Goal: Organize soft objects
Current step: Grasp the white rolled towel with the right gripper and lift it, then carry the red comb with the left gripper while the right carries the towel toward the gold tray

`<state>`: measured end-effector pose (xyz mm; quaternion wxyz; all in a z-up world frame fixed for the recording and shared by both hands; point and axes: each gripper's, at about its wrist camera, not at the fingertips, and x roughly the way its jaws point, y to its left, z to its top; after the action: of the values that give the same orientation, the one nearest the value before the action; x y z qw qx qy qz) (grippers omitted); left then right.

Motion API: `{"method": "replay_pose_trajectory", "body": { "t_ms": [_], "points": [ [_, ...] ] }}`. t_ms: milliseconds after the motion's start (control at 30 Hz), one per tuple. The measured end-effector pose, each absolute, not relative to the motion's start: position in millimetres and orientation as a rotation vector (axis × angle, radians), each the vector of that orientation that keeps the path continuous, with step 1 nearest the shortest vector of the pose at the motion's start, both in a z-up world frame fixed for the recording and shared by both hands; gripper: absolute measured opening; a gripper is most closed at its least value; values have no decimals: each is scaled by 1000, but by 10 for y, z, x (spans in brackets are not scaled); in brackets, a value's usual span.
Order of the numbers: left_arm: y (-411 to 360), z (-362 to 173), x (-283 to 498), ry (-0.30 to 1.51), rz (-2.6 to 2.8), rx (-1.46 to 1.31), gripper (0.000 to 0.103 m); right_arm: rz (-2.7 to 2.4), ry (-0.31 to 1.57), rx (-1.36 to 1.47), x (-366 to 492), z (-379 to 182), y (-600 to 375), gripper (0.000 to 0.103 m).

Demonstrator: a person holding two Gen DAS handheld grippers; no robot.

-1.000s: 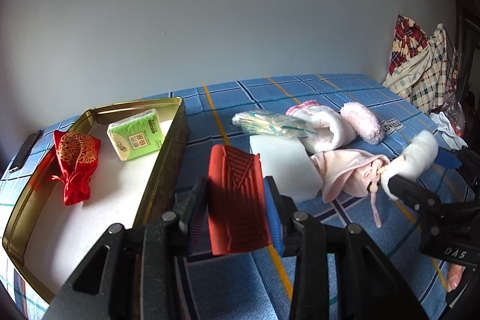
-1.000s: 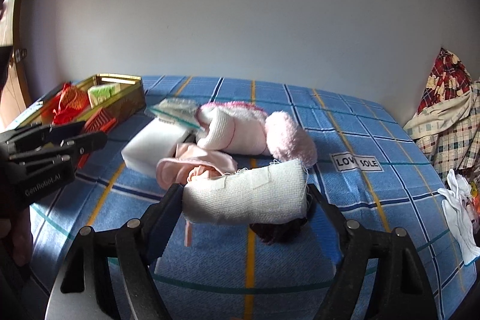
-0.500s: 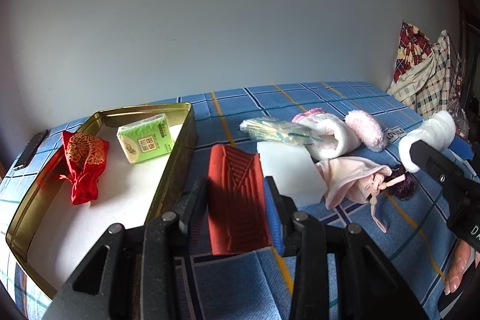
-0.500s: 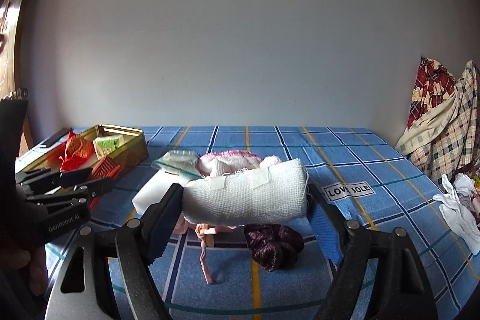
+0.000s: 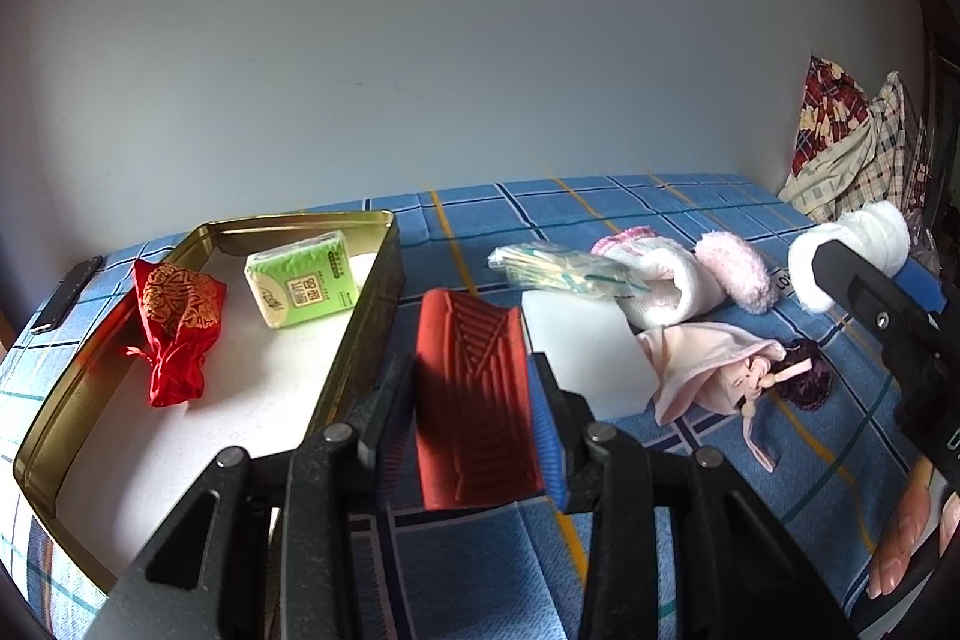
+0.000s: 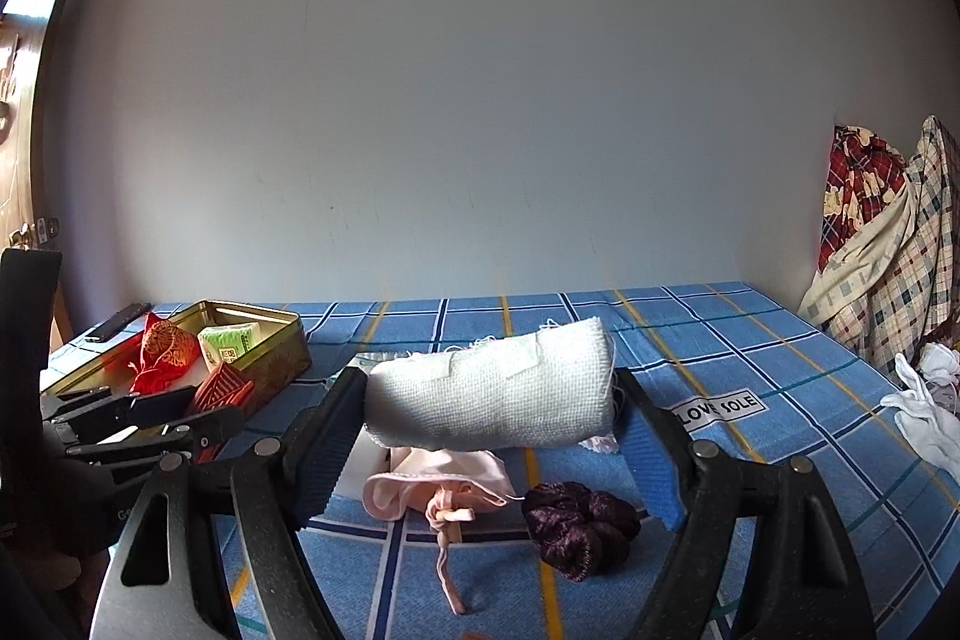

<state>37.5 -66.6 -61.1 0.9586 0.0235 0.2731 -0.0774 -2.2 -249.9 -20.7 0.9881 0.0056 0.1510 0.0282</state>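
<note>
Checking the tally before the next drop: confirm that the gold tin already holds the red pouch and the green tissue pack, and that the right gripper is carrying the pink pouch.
Wrong on one point. The right gripper carries the white gauze roll; the pink pouch lies on the blue sheet below it, as the right wrist view shows. The gold tin does hold the red pouch and green tissue pack.

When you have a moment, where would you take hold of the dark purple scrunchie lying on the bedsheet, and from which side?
Grip the dark purple scrunchie across its bunched ring from above. It lies flat and apart from the pink pouch, so a top-down pinch with fingers either side of the loop probably suits best.
</note>
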Motion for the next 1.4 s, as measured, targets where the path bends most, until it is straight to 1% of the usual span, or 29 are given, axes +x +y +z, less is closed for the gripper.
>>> {"method": "replay_pose_trajectory", "body": {
  "t_ms": [1400],
  "points": [
    [-343,-545,239,488,-71,-58,36,109,279,3,21,-199,-2142,82]
  ]
}}
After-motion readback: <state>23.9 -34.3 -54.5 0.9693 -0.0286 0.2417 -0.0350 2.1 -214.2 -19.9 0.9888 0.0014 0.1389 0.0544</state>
